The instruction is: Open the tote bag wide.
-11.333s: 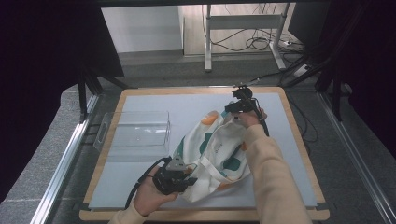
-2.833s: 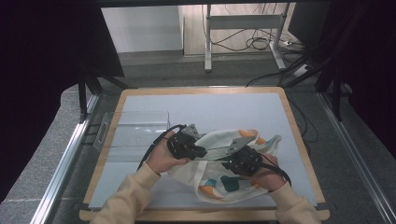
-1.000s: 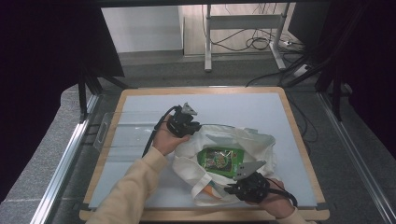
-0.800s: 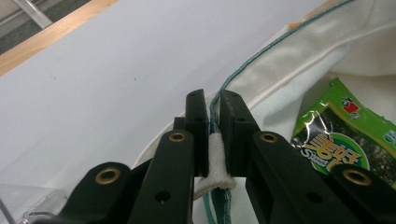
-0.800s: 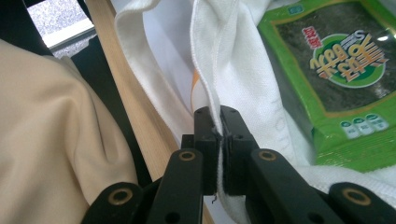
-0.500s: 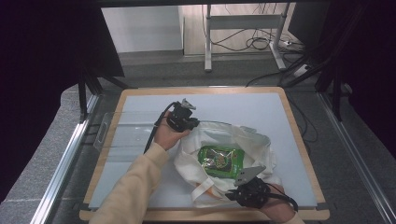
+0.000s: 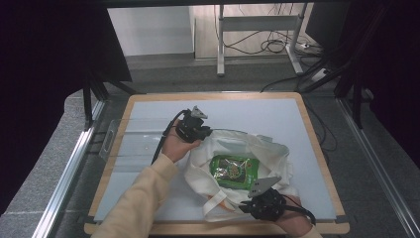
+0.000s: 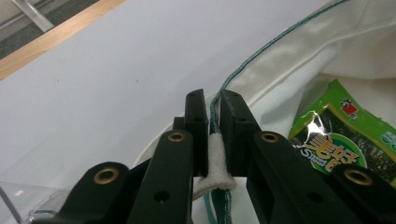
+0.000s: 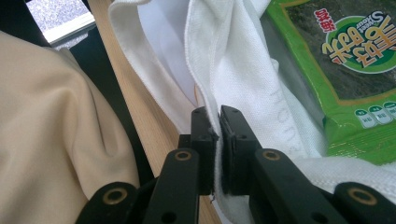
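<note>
The left tongs (image 7: 208, 133) are nearly closed on the rim of the white cloth bag (image 7: 277, 153); in the left gripper view the two black jaws press a fold of white fabric and its green-stitched edge (image 8: 215, 154) between them, with barely a slit left. The right tongs (image 7: 246, 208) are clamped the same way on the opposite rim of the bag, close to the person's side of the surface (image 7: 277, 111); in the right gripper view a thin hem of white cloth (image 9: 215, 140) runs straight down between the pads. The right jaws have just been opening a little, yet the cloth is between them and pinched. Between the two tongs the bag lies with its mouth spread wide, and a green snack packet (image 7: 233, 171) rests flat inside it, just past the right tongs and beside the left ones. A cream sleeve (image 9: 51, 130) sits beside the right tongs. Behind the left tongs stands a clear plastic bin (image 7: 133, 141).
</note>
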A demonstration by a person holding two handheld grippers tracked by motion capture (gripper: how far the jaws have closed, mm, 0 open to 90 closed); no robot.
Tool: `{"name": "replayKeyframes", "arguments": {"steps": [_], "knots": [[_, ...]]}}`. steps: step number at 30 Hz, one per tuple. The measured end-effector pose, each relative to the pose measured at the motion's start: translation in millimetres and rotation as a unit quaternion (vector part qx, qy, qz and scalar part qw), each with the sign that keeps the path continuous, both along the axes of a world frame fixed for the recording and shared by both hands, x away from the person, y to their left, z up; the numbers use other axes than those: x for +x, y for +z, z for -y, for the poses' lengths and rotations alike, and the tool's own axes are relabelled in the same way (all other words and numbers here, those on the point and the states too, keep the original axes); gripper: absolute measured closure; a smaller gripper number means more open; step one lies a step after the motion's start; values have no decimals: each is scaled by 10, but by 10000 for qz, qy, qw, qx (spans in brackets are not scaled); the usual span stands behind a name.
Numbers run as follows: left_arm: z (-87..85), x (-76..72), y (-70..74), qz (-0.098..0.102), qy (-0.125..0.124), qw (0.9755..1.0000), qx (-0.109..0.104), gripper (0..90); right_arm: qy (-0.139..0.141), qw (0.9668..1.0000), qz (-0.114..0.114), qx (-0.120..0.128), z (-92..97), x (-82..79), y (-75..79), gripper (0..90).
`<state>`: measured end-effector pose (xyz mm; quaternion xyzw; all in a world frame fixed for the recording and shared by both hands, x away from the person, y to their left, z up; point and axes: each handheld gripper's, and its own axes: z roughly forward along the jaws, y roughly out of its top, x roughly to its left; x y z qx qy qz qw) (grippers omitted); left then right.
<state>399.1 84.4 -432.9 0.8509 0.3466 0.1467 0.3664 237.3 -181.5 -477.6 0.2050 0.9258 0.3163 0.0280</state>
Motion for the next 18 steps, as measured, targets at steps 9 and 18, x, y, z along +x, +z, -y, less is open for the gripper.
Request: {"name": "replayKeyframes", "arguments": {"steps": [9, 18], "knots": [[-49, -137, 111, 163, -154, 9997, -10, 679, -164, 9996, 1, 249, 14, 4, 60, 721], [-177, -504, 390, 414, -424, 9982, -60, 443, -516, 9961, 208, 680, 69, 16, 244, 475]]}}
